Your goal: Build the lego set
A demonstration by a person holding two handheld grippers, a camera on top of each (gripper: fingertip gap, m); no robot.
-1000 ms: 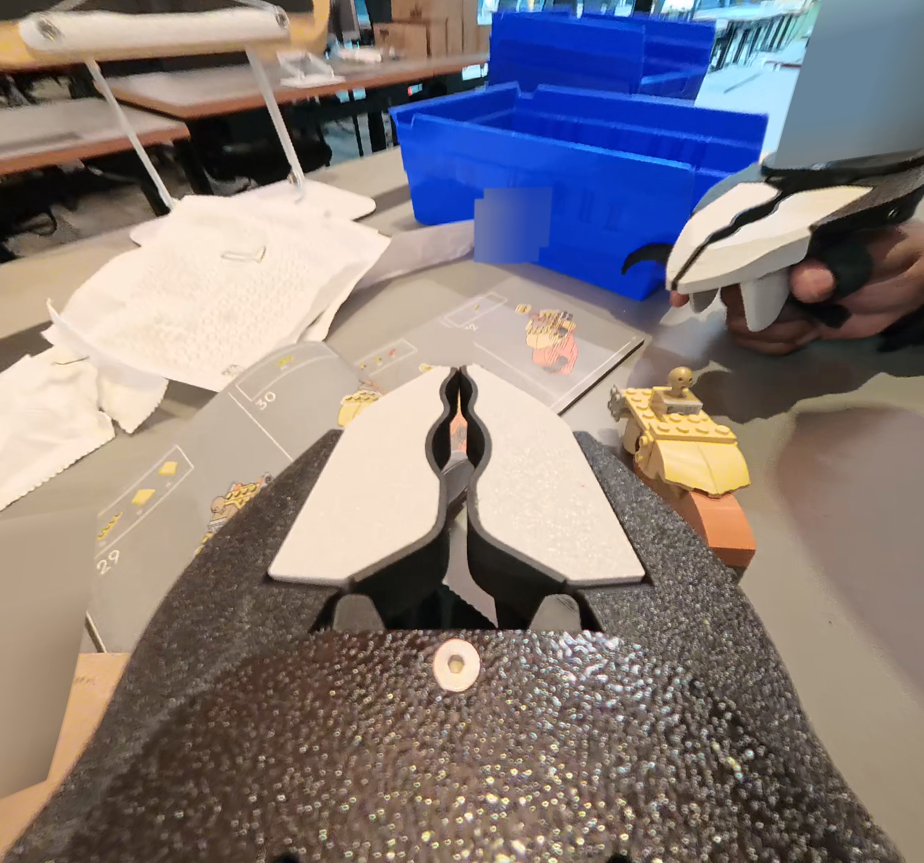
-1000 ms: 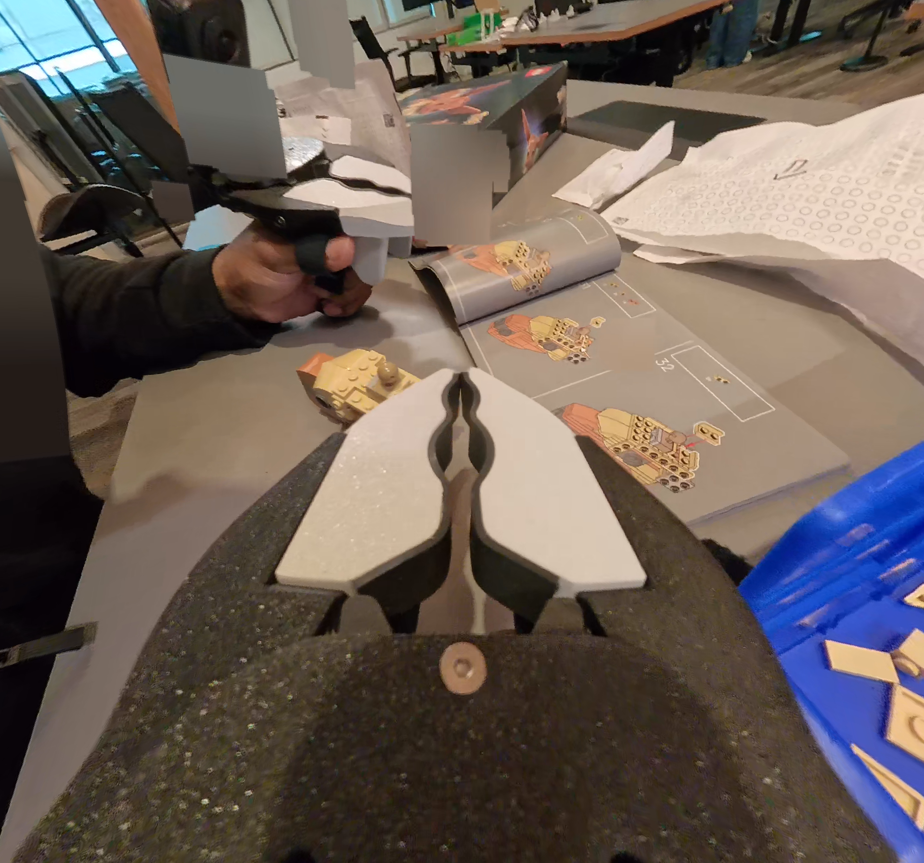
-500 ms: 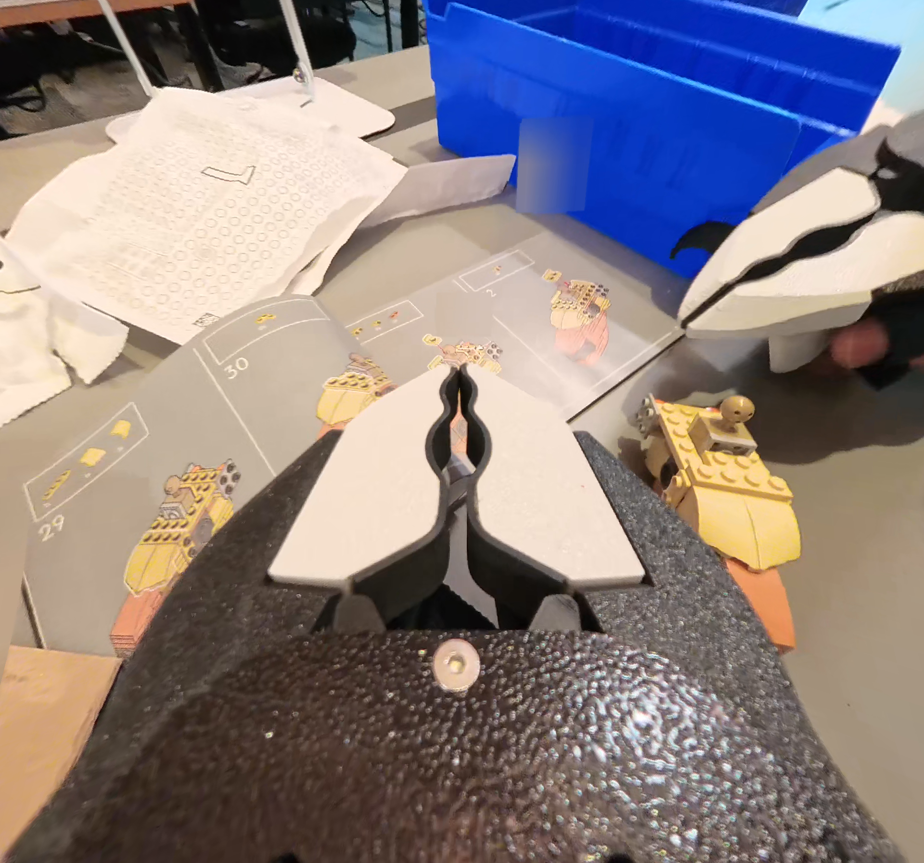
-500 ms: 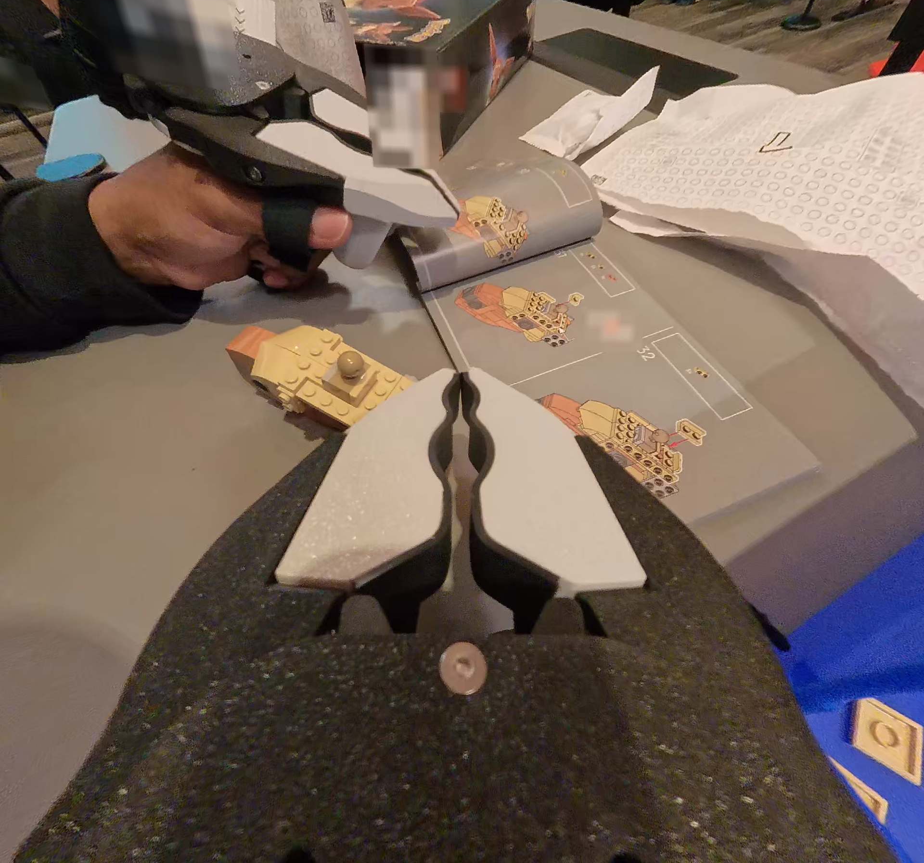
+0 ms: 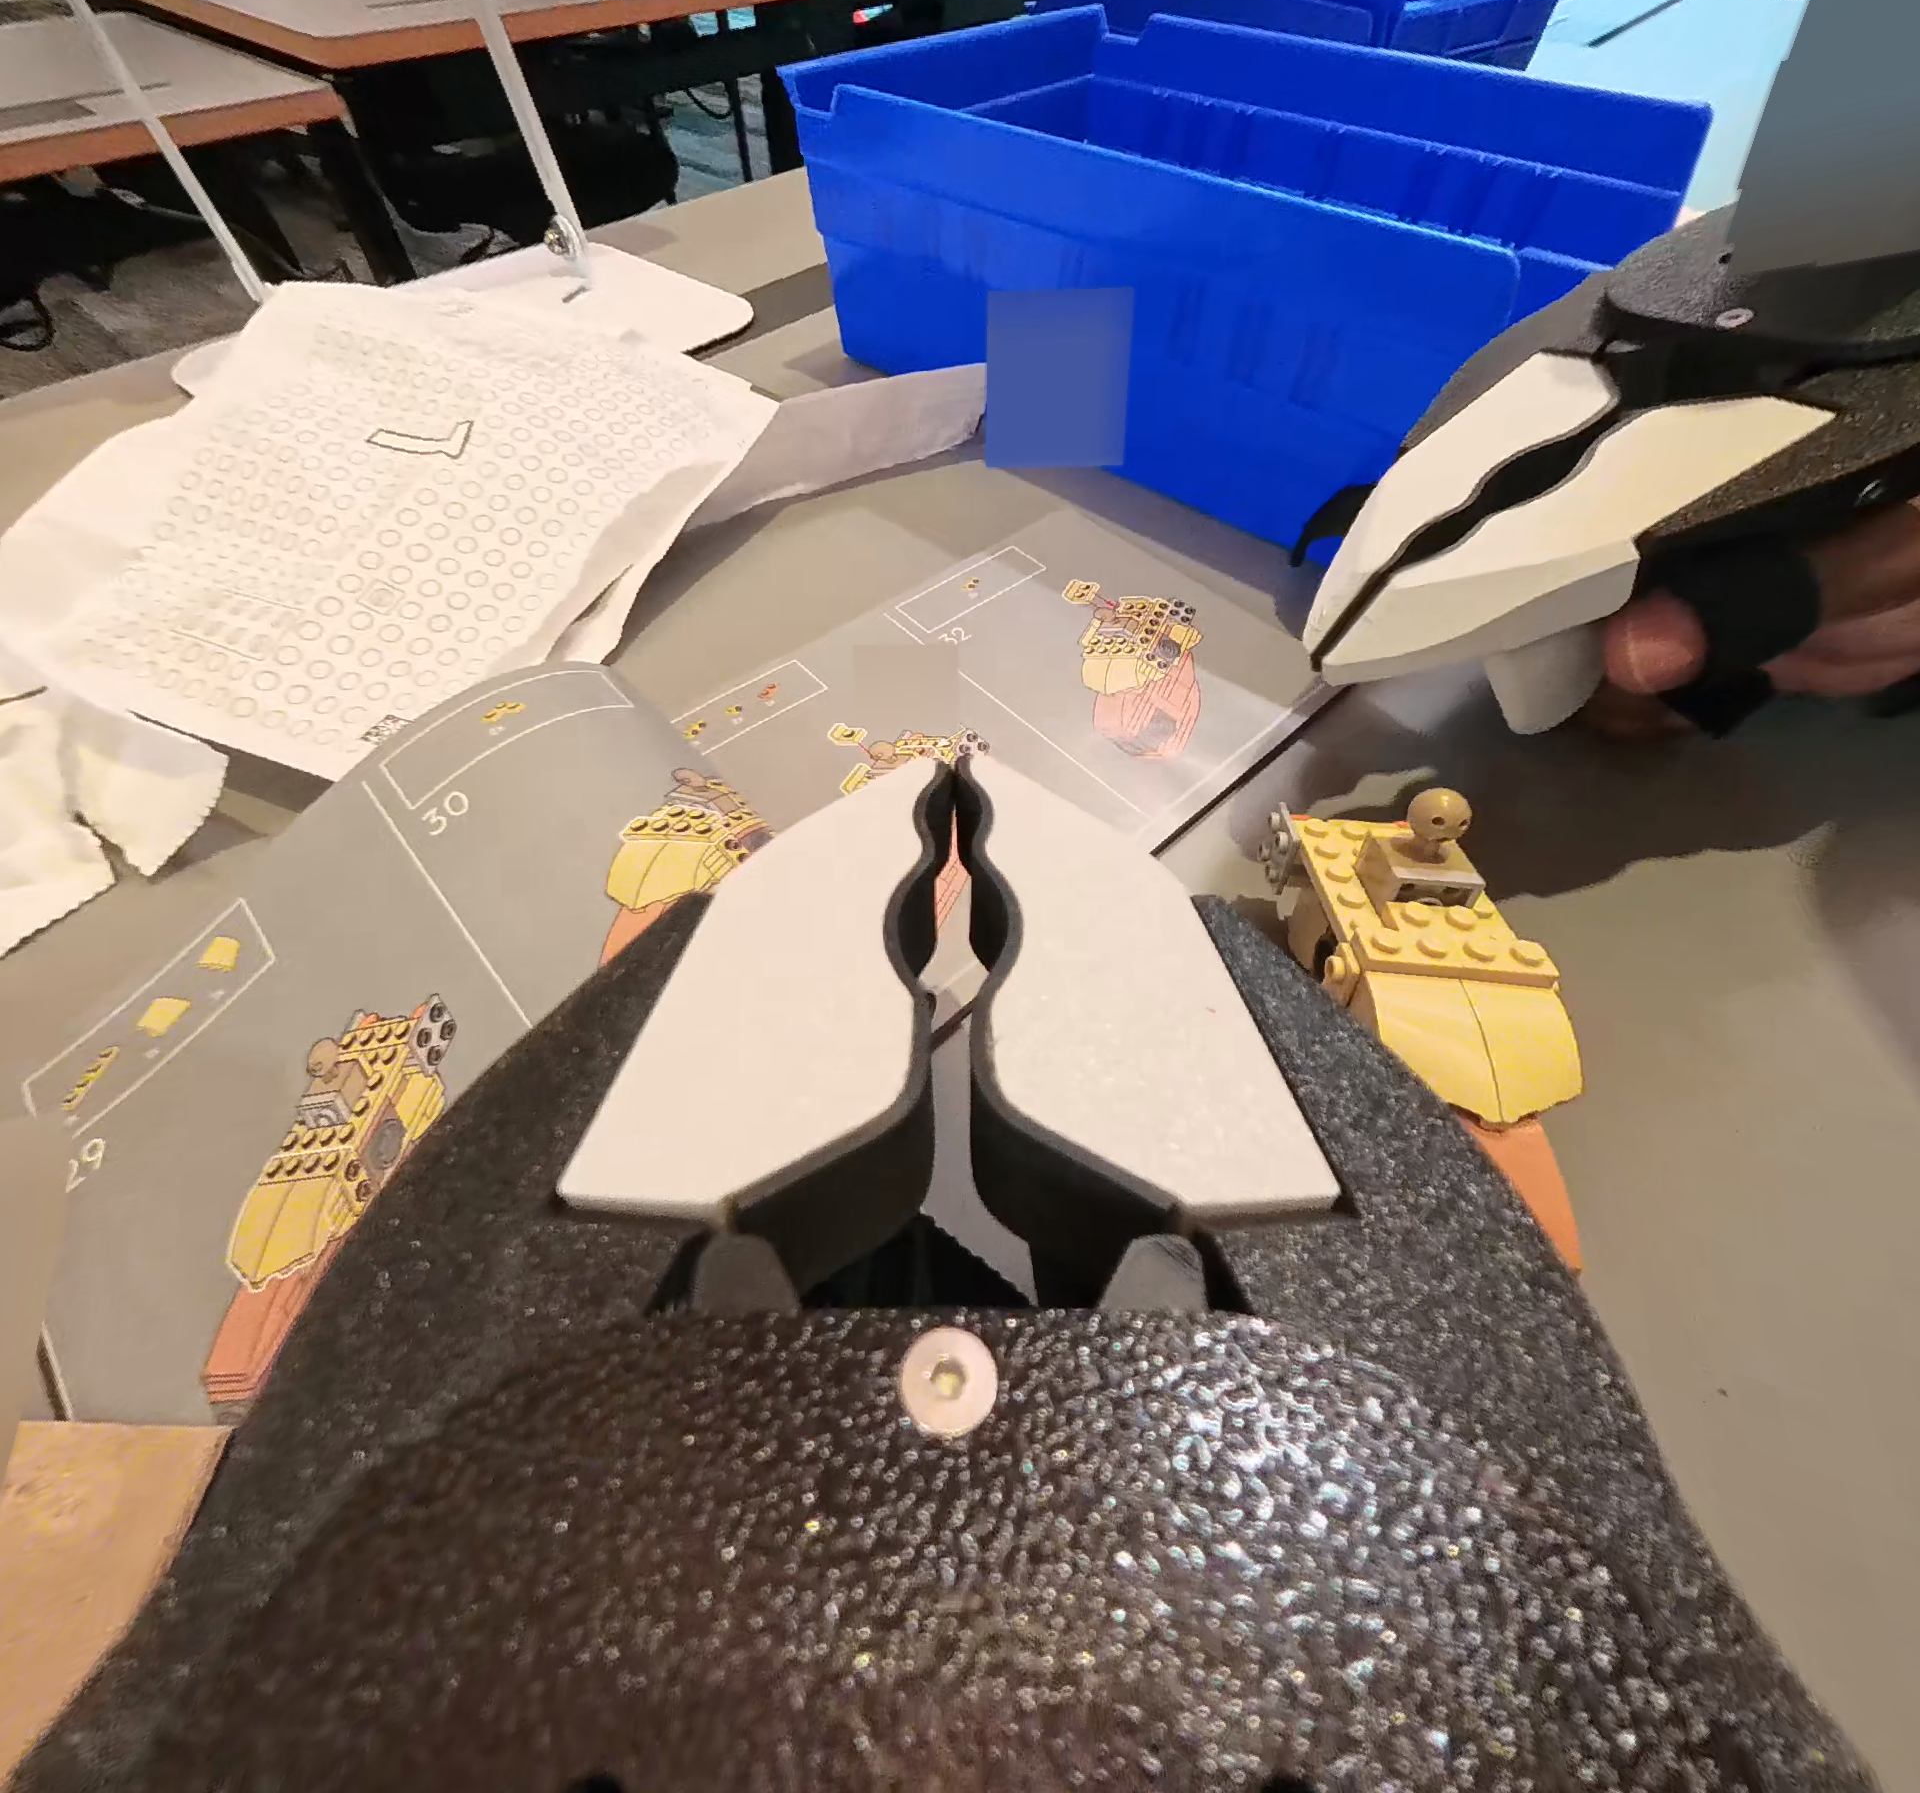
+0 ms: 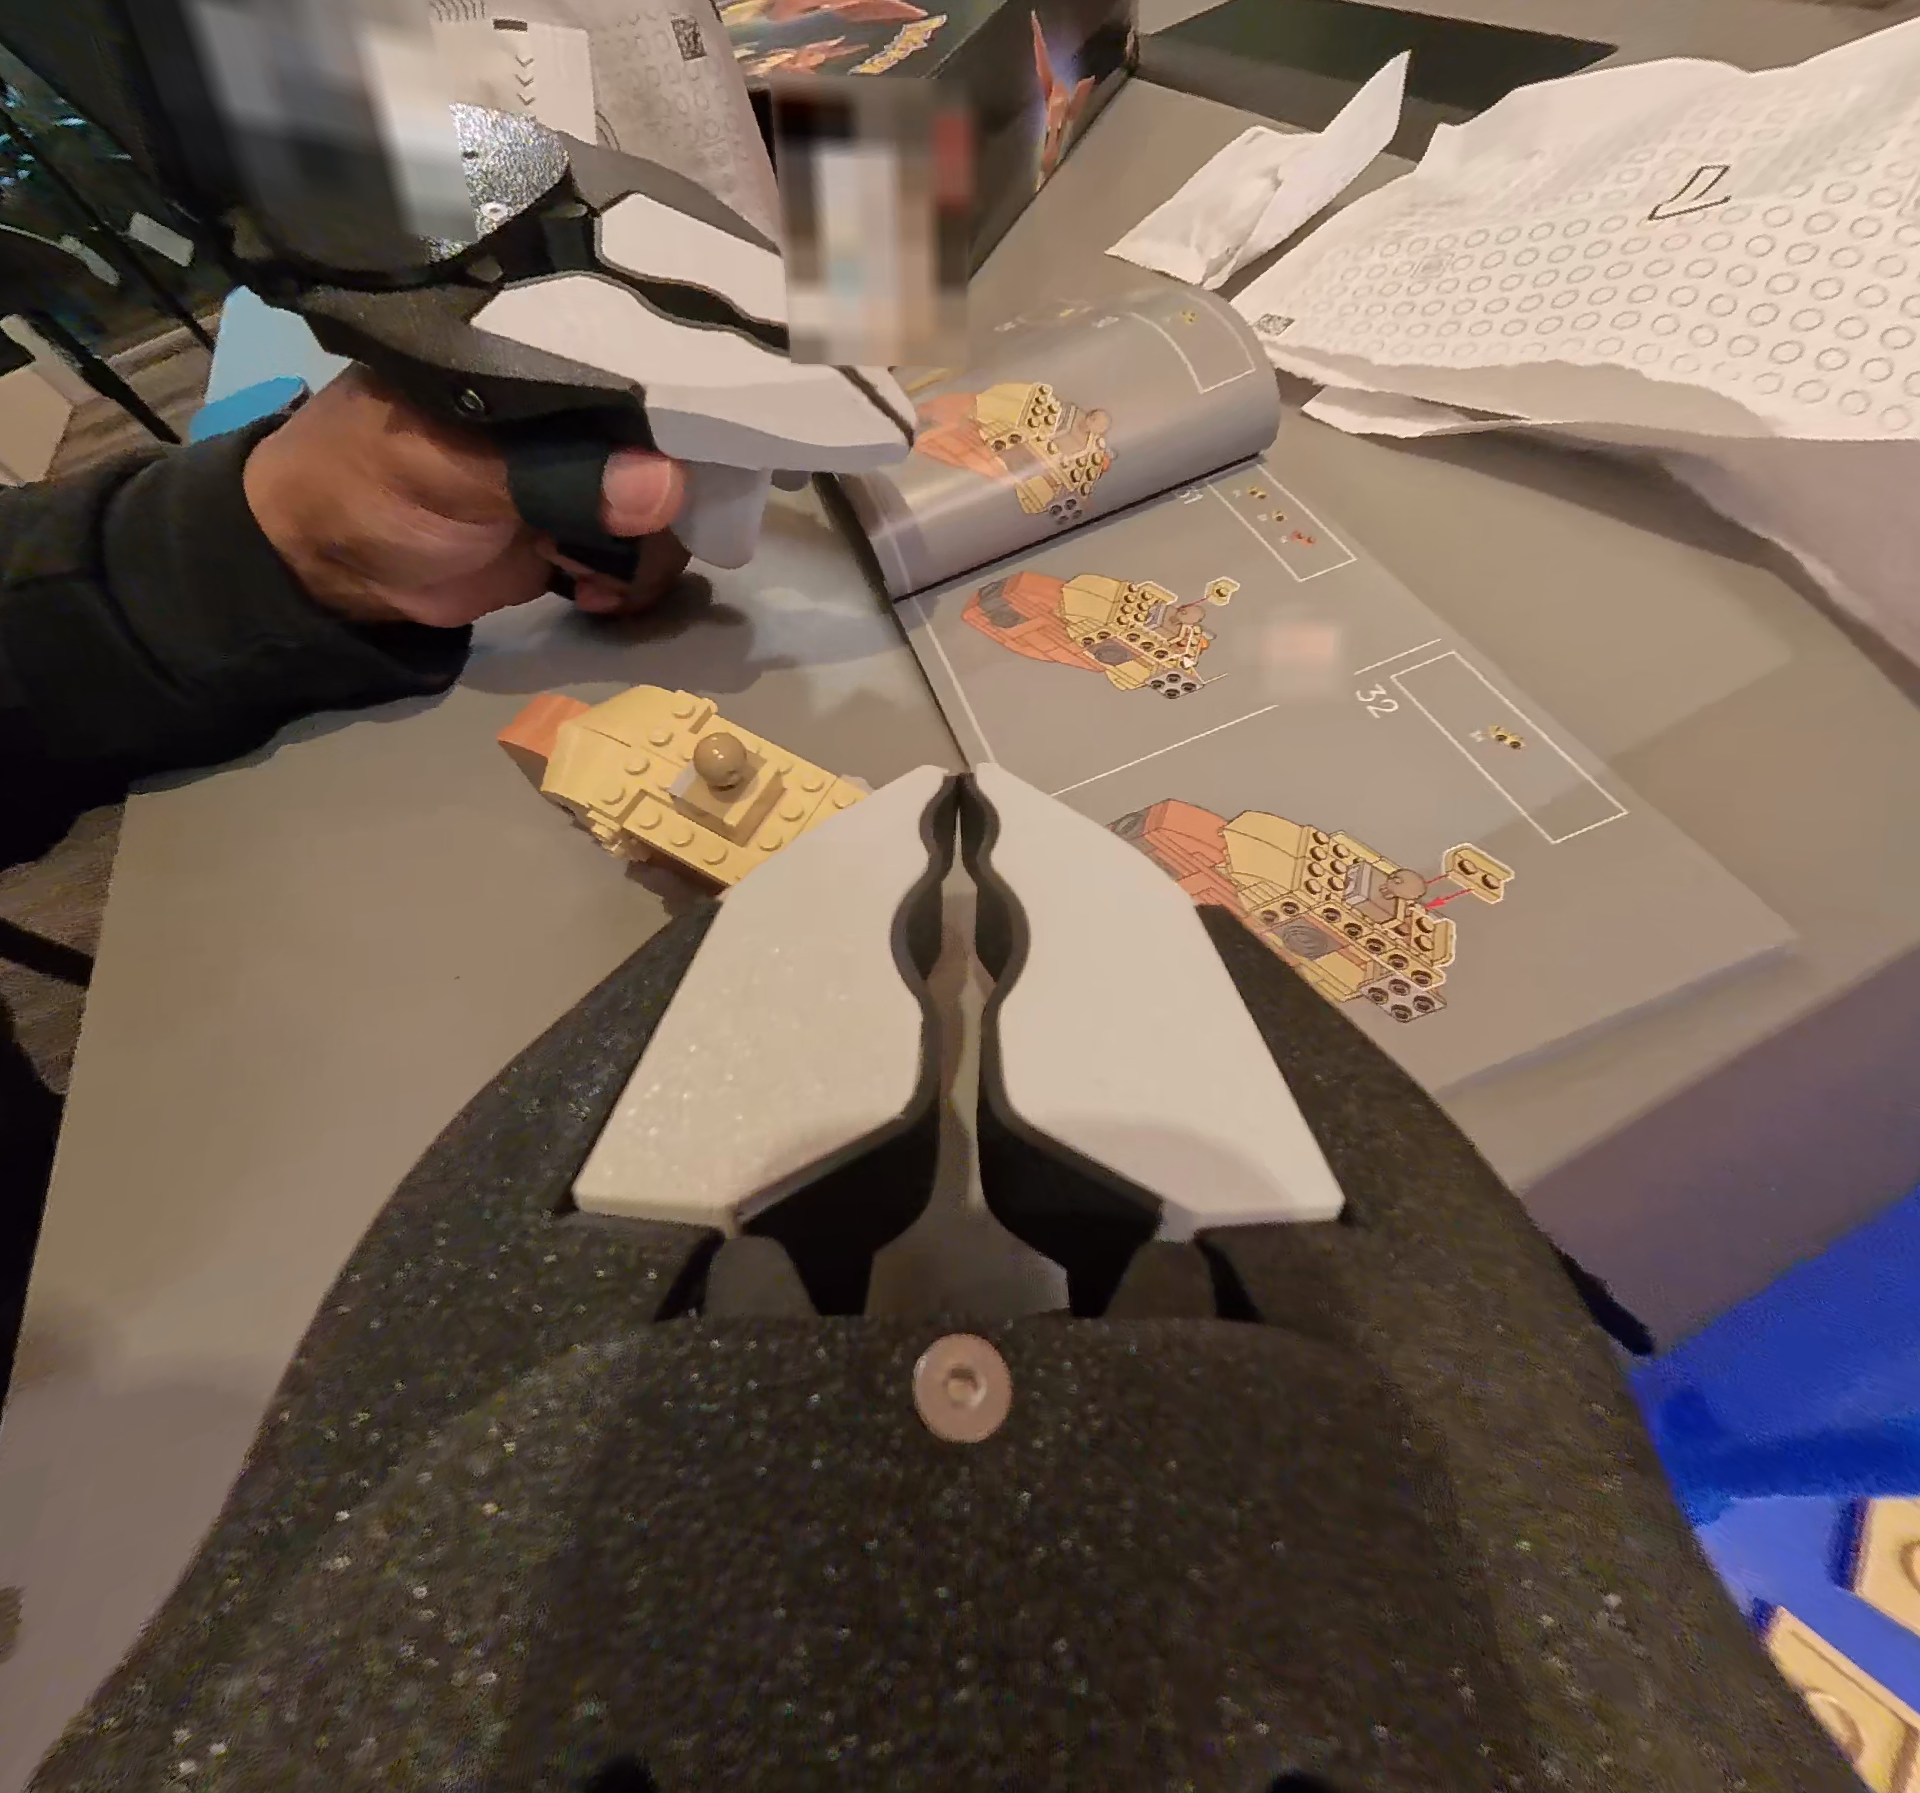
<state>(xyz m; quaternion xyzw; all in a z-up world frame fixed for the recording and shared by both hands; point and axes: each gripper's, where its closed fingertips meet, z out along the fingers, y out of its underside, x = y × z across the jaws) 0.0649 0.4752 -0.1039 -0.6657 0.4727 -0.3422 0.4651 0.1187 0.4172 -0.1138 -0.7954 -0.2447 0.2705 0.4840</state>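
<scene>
Right wrist view shows the half-built tan and orange lego model [image 6: 665, 793] lying on the grey desk [image 6: 312, 1016], just left of the open instruction booklet [image 6: 1299, 735] and untouched by either tool. The right gripper [image 6: 961, 787] hovers above the model's near end with its jaws closed and nothing between them. The left gripper [image 6: 883, 413] hangs over the booklet's curled page, on the far side of the model; a mosaic patch covers part of it there, but the left wrist view shows its jaws closed and empty too.

From the left wrist view, the model [image 5: 1423, 954] sits right of the booklet [image 5: 468, 912], with the blue bin [image 5: 1195, 237] beyond the booklet's far edge and torn white paper bags [image 5: 395, 507] to the booklet's left.

No loose piece is in hand, so the next brick probably has to come from the bin. Risks from here: the model has nothing bracing it, so pressing a piece on could make it slide or tip; a hard squeeze could pop the small round knob off its top; a closed tool swung low could knock the model toward the booklet.
</scene>
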